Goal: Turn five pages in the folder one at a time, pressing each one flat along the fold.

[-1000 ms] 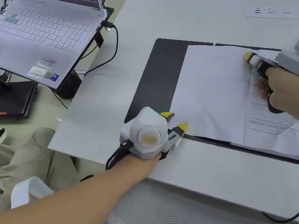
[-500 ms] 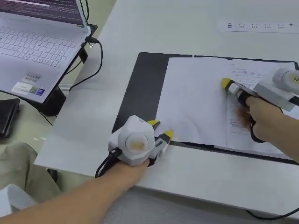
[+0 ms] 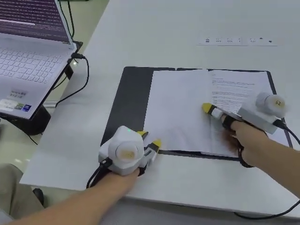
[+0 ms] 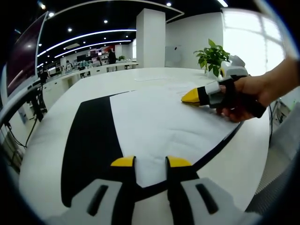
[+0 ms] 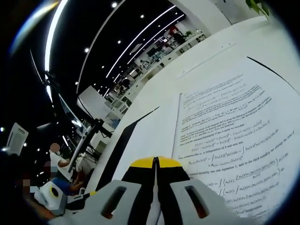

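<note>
With the folder [image 3: 131, 98] open at frame centre, draw your right tongs [image 3: 207, 108], shut tight, firmly down the fold [image 3: 207, 86] while your left tongs [image 3: 150, 139], slightly parted, steady the lower edge of the turned page [image 3: 178, 103].

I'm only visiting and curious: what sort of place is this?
Likely an open-plan office: a laptop beside the white desk with the folder, rows of desks farther back, and ceiling strip lights.
</note>
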A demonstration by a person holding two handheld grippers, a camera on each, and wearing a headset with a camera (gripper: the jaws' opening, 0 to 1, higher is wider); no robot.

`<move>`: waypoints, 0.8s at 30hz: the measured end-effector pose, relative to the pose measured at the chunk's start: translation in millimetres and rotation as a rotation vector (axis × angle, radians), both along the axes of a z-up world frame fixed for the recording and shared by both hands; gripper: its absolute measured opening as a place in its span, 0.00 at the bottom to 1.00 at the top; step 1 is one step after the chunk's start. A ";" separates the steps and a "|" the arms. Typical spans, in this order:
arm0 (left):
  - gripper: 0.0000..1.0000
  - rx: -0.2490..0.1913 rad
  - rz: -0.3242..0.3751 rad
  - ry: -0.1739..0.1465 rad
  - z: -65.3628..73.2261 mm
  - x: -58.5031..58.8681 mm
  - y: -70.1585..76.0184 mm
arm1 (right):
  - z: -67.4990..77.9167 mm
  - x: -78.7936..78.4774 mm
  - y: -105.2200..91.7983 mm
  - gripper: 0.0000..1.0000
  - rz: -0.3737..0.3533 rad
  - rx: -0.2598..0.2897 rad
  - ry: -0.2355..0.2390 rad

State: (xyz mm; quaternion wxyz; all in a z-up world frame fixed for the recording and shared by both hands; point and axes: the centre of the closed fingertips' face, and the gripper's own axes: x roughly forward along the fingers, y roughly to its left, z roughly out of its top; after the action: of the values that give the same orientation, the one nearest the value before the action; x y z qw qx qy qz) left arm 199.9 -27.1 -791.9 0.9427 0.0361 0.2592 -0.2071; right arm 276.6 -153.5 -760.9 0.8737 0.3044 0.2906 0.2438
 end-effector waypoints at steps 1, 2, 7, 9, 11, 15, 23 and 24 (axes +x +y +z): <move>0.23 0.001 -0.001 0.000 0.1 -0.1 -0.1 | -1.0 -1.0 -0.6 0.00 -0.001 0.001 0.003; 0.23 0.001 -0.002 0.000 0.3 -0.2 -0.2 | -1.0 -1.8 -1.5 0.00 -0.008 0.005 0.006; 0.23 0.002 -0.006 0.000 0.5 -0.6 -0.2 | -4.2 -14.9 -0.1 0.00 0.011 -0.004 0.018; 0.23 0.001 -0.005 0.000 0.7 -1.1 -0.1 | -5.9 -23.4 1.3 0.00 0.026 0.007 0.030; 0.23 0.001 -0.005 -0.001 0.9 -1.4 0.3 | -8.8 -32.1 2.6 0.00 0.044 -0.010 0.030; 0.23 0.001 -0.006 -0.001 1.2 -2.1 0.8 | -10.1 -45.7 3.1 0.00 0.055 -0.024 0.025; 0.23 0.001 -0.009 -0.002 2.4 -3.4 2.1 | -16.4 -63.8 -1.8 0.00 0.066 -0.002 0.055; 0.23 0.000 -0.008 -0.001 2.3 -3.5 2.3 | -17.0 -67.5 -2.4 0.00 0.068 0.002 0.062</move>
State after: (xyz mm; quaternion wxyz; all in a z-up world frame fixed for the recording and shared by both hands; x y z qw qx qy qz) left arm 196.5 -24.8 -789.5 0.9419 0.0374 0.2586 -0.2109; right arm 209.1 -155.9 -777.9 0.8553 0.3027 0.3272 0.2640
